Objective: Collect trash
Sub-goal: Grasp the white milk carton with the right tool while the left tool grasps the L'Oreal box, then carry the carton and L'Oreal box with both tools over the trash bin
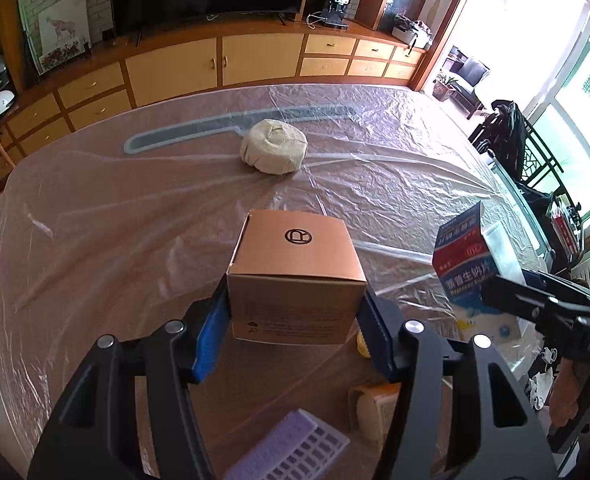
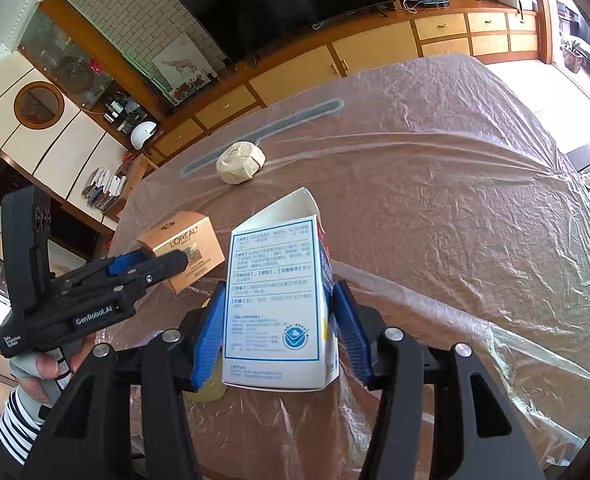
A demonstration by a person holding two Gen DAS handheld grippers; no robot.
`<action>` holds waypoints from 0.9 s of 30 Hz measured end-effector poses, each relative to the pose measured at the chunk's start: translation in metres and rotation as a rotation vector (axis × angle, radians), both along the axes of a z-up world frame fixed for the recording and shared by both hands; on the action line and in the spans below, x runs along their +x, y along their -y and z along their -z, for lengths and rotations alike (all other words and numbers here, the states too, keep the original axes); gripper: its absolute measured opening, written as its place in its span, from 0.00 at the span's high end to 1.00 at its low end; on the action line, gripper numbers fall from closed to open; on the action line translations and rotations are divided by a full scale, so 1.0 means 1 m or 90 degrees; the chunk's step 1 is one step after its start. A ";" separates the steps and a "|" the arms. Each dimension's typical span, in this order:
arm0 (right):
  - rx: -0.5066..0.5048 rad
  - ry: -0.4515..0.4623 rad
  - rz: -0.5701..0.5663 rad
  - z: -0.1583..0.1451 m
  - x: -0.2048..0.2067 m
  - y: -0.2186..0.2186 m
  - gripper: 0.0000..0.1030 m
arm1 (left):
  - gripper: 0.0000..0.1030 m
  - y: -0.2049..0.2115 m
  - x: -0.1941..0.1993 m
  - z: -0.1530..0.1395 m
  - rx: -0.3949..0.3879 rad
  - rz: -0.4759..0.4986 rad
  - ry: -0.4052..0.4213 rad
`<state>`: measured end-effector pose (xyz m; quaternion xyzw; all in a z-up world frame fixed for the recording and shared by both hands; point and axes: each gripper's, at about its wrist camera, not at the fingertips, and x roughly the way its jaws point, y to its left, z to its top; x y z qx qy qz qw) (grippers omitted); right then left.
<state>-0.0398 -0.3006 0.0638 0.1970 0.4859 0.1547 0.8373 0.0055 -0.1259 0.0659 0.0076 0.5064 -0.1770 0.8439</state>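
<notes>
My left gripper (image 1: 295, 316) is shut on a brown cardboard box (image 1: 295, 276) with a round logo on top, held above the table. In the right wrist view the same box (image 2: 183, 248) shows gold with L'OREAL print, held by the left gripper (image 2: 151, 266). My right gripper (image 2: 275, 320) is shut on a white and blue medicine box (image 2: 273, 304) with an open top flap. That box (image 1: 475, 264) also appears at the right of the left wrist view, held by the right gripper (image 1: 495, 288).
The table (image 1: 395, 168) is covered with clear crinkled plastic sheet. A round beige wrapped bundle (image 1: 274, 152) lies at its far middle. A purple grid basket (image 1: 295, 452) and a tan object (image 1: 375, 412) sit below the left gripper. Cabinets and a TV stand behind.
</notes>
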 end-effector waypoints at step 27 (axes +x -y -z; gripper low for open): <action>0.061 0.009 -0.039 -0.023 -0.054 -0.005 0.50 | 0.42 -0.054 -0.097 -0.032 -0.061 -0.006 0.049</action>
